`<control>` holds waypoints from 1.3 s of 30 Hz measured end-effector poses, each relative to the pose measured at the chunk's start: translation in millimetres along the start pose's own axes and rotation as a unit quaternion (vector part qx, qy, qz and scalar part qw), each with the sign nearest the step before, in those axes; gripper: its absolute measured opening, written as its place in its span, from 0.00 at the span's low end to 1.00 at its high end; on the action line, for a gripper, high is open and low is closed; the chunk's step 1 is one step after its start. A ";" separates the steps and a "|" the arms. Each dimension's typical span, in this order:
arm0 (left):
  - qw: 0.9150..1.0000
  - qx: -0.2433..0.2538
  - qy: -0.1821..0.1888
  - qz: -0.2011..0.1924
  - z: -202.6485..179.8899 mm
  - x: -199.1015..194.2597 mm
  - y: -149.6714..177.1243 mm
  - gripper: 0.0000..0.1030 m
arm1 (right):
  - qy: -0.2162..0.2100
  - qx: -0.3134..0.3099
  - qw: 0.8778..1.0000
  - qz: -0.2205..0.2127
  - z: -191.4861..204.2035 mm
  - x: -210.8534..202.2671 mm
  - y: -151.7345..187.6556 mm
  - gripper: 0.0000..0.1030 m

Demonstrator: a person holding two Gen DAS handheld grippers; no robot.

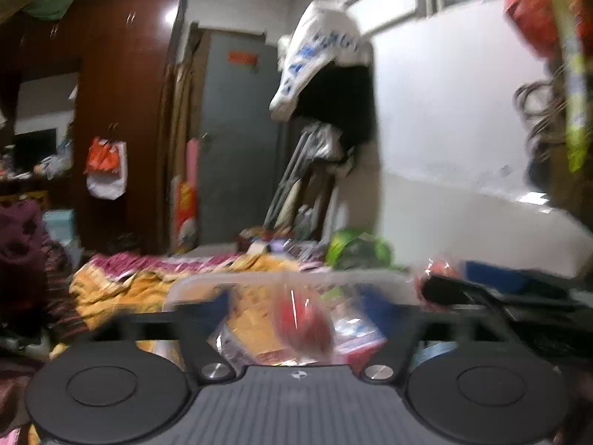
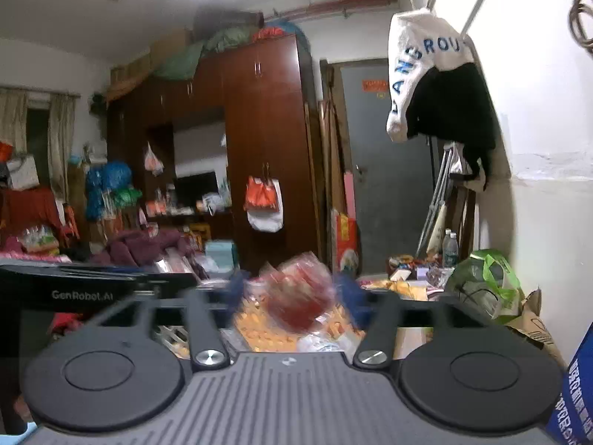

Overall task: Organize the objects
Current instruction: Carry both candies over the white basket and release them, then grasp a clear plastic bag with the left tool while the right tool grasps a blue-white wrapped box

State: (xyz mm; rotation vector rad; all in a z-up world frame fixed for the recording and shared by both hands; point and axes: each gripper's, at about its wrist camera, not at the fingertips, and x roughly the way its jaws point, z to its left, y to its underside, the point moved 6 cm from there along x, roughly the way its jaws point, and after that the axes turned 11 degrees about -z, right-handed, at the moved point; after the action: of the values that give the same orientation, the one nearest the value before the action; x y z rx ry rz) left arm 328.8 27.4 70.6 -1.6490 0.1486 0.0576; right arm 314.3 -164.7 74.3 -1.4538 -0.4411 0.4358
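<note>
Above cluttered bed (image 2: pixel 404 289), right gripper (image 2: pixel 292 296) clamping red packet (image 2: pixel 300 296), left gripper (image 1: pixel 296 304) apart, blurred.

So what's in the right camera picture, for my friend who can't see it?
The right gripper holds a blurry red packet between its blue-tipped jaws in a cluttered room. Behind stand a brown wardrobe and grey door.

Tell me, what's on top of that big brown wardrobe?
On the wardrobe lie green bundles, something red and cardboard boxes. Whatever sits behind them, against the ceiling, is hidden.
</note>
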 end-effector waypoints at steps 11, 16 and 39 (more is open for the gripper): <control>1.000 0.014 -0.009 0.001 1.6 -93.6 63.3 0.91 | 0.056 0.019 0.996 0.061 -29.4 -77.1 67.0 1.00; 0.996 -0.013 -0.052 0.064 28.5 -68.1 94.0 0.91 | 0.053 0.015 0.989 0.137 -29.9 -60.4 102.1 0.93; 0.989 -0.008 -0.034 0.147 8.5 -35.3 138.2 0.45 | 0.029 0.016 0.977 0.211 -26.3 -47.5 140.0 0.74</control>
State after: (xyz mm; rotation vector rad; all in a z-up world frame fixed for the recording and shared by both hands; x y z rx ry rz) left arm 276.1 27.3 -62.2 -1.6275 0.3384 0.3403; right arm 286.0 -202.6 -68.2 -1.5259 -0.0734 0.7321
